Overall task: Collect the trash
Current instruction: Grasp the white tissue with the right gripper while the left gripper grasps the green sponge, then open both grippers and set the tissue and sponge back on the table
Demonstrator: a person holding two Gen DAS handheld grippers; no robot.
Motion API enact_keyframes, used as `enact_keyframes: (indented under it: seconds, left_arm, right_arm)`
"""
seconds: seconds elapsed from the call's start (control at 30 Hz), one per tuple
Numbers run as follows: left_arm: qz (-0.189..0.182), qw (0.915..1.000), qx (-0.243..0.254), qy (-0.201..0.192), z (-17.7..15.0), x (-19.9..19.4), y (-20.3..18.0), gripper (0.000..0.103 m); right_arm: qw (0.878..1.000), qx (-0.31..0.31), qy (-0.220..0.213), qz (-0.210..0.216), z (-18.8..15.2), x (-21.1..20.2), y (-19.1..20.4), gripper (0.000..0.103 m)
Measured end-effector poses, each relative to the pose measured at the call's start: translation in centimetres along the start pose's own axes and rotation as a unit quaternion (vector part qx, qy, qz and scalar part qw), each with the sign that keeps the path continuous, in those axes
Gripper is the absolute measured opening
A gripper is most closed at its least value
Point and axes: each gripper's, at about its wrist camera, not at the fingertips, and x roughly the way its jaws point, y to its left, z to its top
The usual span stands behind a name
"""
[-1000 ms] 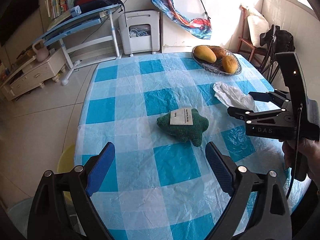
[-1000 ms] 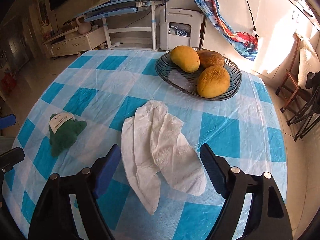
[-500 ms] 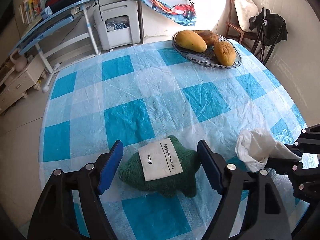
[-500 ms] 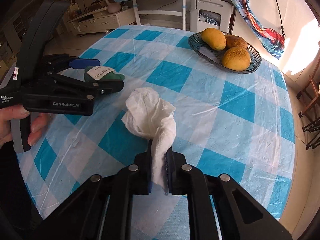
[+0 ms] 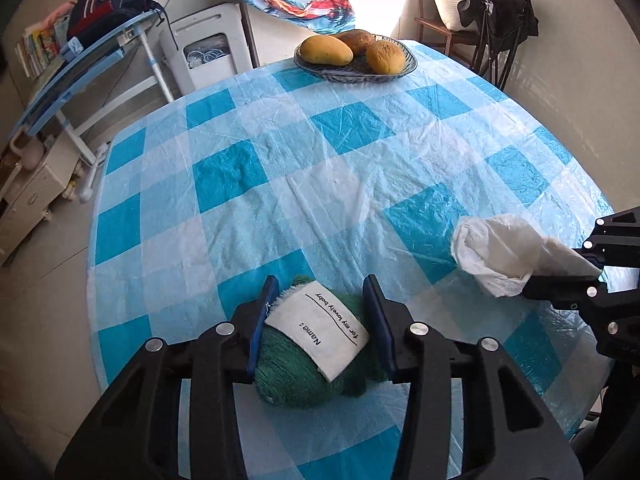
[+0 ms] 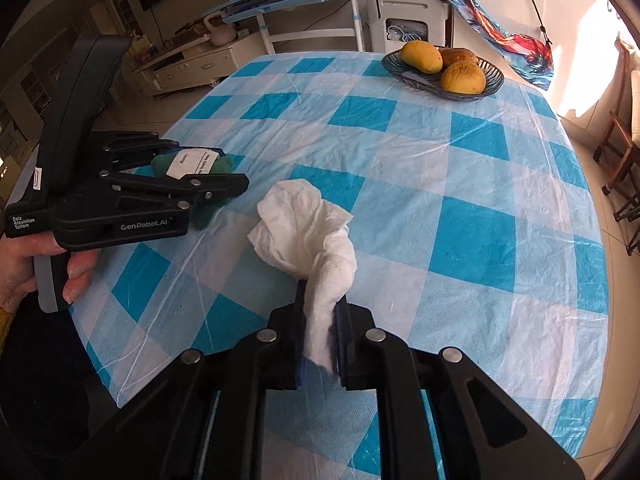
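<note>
Between the blue pads of our left tool we log a green plush cloth, woolly, lumpy, star-lobed, bearing a smooth white label set slantwise; the pads bracket its sides, touching or nearly so, and we cannot tell whether they grip. It rests on the tabletop, under crinkled blue-and-white checked plastic sheeting. Rightward, our right tool pinches a crumpled white tissue, soft, creased, lifted off the sheeting. Far right, well apart: a ribbed oval dish of matte yellow-orange fruit.
</note>
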Motion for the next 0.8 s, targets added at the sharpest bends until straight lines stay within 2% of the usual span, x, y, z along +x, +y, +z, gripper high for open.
enact_keyframes:
  seconds: [0.03, 0.1, 0.13, 0.2, 0.3, 0.4, 0.53, 0.6, 0.73, 0.8]
  left_arm:
    - [0.003, 0.9999, -0.01, -0.004, -0.6, -0.5, 0.2, 0.043]
    - [-0.002, 0.9993, -0.034, -0.012, -1.7, -1.5, 0.9, 0.048]
    - [-0.004, 0.9987, -0.048, -0.019, -2.1, -2.0, 1.2, 0.051]
    - [-0.001, 0.9966, -0.072, -0.039, -2.9, -3.2, 1.8, 0.065]
    - [0.008, 0.9913, -0.113, -0.068, -4.1, -5.0, 2.9, 0.079]
    - [0.006, 0.9846, -0.155, -0.08, -5.2, -6.0, 4.3, 0.083]
    - [0.019, 0.9749, -0.208, -0.075, -6.5, -6.7, 6.7, 0.085]
    - [0.021, 0.9657, -0.25, -0.068, -7.3, -6.6, 8.3, 0.085]
    - [-0.001, 0.941, -0.334, -0.056, -9.1, -6.3, 11.0, 0.085]
    - [0.002, 0.94, -0.336, -0.058, -9.4, -6.4, 11.1, 0.085]
  right_arm:
    - [1.0, 0.0, -0.002, 0.0, -0.2, -0.1, 0.2, 0.018]
    - [1.0, -0.001, -0.008, -0.004, -0.6, -0.5, 0.6, 0.031]
    - [1.0, -0.001, -0.015, -0.005, -0.7, -0.8, 0.7, 0.032]
    - [1.0, 0.003, -0.028, -0.008, -0.8, -1.4, 0.8, 0.042]
    - [0.998, 0.015, -0.053, -0.015, -1.0, -2.2, 0.6, 0.053]
    - [0.997, 0.027, -0.064, -0.028, -1.0, -2.3, 0.3, 0.058]
    - [0.997, 0.039, -0.065, -0.031, -1.2, -2.0, 0.2, 0.062]
    - [0.997, 0.035, -0.064, -0.035, -1.4, -1.9, 0.7, 0.065]
    - [0.996, 0.029, -0.068, -0.041, -1.9, -1.9, 1.5, 0.069]
    - [0.996, 0.021, -0.075, -0.051, -2.0, -2.0, 1.8, 0.071]
